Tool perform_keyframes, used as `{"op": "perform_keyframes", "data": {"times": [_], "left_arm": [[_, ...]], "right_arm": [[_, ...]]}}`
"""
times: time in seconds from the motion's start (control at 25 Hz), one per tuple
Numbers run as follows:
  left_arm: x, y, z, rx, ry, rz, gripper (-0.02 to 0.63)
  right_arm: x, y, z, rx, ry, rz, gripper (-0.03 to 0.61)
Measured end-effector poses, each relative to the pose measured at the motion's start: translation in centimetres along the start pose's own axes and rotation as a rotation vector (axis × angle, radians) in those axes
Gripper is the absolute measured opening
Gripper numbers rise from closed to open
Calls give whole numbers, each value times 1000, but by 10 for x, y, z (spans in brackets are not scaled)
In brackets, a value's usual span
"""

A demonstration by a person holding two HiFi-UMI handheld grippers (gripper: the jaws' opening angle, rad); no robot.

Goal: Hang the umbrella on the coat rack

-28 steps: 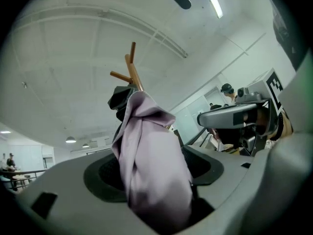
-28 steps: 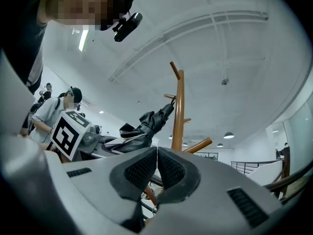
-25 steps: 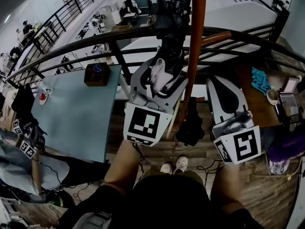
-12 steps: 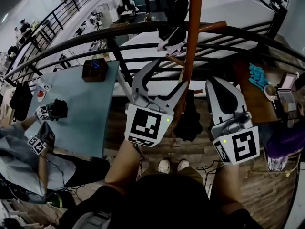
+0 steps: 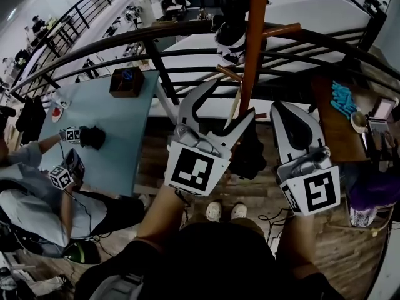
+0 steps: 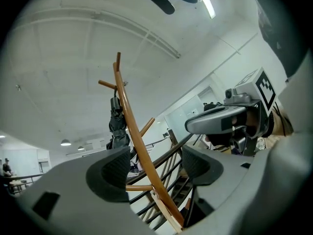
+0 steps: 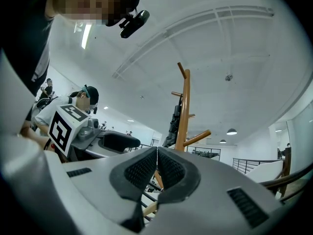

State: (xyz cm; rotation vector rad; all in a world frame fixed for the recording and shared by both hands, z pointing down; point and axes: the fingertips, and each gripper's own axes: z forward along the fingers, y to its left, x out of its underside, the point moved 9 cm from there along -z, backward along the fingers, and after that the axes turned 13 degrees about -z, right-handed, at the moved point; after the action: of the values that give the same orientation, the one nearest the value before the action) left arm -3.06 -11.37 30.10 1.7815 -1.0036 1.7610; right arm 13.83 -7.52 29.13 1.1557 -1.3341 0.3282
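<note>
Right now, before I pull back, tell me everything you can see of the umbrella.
The umbrella is a dark, compact one, folded shut with its cloth gathered in loose pleats. It hangs upright against the brown wooden pole of the coat rack, just under an upper peg. How it is hooked on is too small to tell. Neither tool touches it: the left tool is open and the right tool is shut and empty.

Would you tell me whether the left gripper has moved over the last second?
Yes. The left gripper has opened and drawn back toward the person, away from the umbrella hanging on the rack.
</note>
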Motion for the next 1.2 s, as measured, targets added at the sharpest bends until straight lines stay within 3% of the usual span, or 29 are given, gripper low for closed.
{"op": "perform_keyframes", "data": {"times": [0.12,0.4,0.72,1.2], "left_arm": [[-1,-4,0,0,-3,12,314],[3,-7,-4,-29,-2,50,166],[-2,-12,-6,-28,-35,73,39],[-10,-20,-6,45,-112,108,11]], "right_arm": [[3,-2,-2,-7,-1,0,31],[12,-2,-7,-31,19,-8,29],[11,-4,-8,-55,4,-29,31],[17,-4,-6,-68,-5,-54,31]]}}
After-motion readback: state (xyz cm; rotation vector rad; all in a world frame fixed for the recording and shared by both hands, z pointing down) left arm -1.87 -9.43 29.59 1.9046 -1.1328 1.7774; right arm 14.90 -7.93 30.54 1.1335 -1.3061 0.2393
